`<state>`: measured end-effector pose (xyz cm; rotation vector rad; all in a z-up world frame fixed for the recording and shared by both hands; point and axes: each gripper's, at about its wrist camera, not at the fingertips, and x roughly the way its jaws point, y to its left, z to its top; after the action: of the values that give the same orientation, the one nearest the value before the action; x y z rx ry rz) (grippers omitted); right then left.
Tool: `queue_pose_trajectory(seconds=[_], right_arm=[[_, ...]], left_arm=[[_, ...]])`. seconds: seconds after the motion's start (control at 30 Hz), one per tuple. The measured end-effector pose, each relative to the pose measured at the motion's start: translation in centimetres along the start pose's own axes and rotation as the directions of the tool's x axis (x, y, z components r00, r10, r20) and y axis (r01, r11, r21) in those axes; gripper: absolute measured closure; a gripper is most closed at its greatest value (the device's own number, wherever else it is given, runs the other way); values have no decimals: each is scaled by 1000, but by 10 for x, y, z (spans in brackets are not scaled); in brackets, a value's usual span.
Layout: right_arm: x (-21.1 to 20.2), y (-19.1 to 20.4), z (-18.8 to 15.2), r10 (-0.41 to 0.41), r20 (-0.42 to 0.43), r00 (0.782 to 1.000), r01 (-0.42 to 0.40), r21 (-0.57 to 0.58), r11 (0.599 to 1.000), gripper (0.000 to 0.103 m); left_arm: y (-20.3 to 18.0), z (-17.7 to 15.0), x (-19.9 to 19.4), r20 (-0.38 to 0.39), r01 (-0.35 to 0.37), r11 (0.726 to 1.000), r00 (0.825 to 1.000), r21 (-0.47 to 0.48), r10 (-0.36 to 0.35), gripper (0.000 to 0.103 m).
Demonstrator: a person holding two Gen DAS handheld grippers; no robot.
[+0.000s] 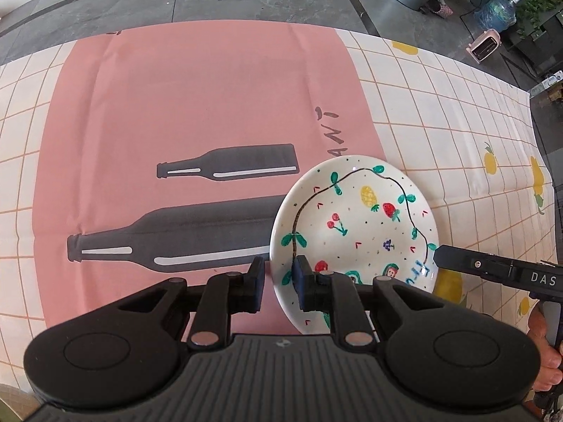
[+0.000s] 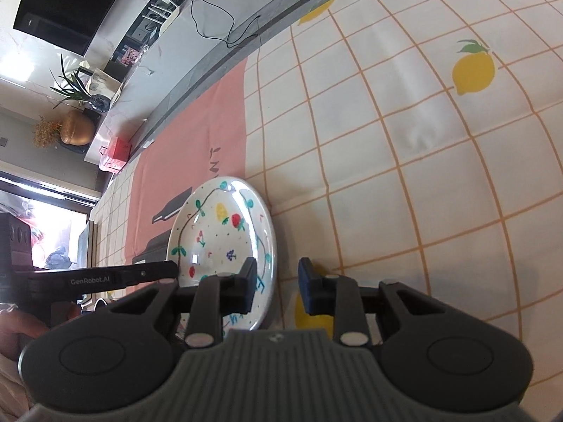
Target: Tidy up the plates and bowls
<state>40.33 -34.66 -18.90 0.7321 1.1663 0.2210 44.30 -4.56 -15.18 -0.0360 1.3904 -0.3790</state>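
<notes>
The painted plate (image 1: 355,232) lies flat on the cloth-covered counter (image 1: 176,105), each gripper, left (image 1: 278,276) and right (image 2: 276,281), straddling an opposite rim with fingers apart, likely readying a two-sided lift.

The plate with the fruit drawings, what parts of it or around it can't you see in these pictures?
- Plate, near rim: in the left wrist view the left claw covers it.
- Blue writing on the plate: half hidden by the right claw in the right wrist view, too small to read.
- Whether either claw touches the rim: cannot tell in either view.
- Other plates or bowls: none in view; the tablecloth runs past the picture edges.
</notes>
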Motion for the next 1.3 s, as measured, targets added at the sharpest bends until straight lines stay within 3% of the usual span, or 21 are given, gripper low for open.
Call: queue_pose_trajectory(seconds=[0.37,0.43,0.9,1.3], right_arm=[[8,-7,-4,78,0,997,-77,57,995,90],[8,-8,-5,63,4,998,-63,59,996,98],[-2,2,0,100,37,994,-103,79,992,99],[-30,37,-2,132,77,988,-135,24,991,99]], left_arm=[[5,-5,2,29,42,999,999,-25,-41,83],[6,-6,1,36,44,999,998,-30,-43,83],[11,-6,-24,116,49,996,992,-80,-39,84],[13,-16,-76,209,62,993,977,-103,-39,84]])
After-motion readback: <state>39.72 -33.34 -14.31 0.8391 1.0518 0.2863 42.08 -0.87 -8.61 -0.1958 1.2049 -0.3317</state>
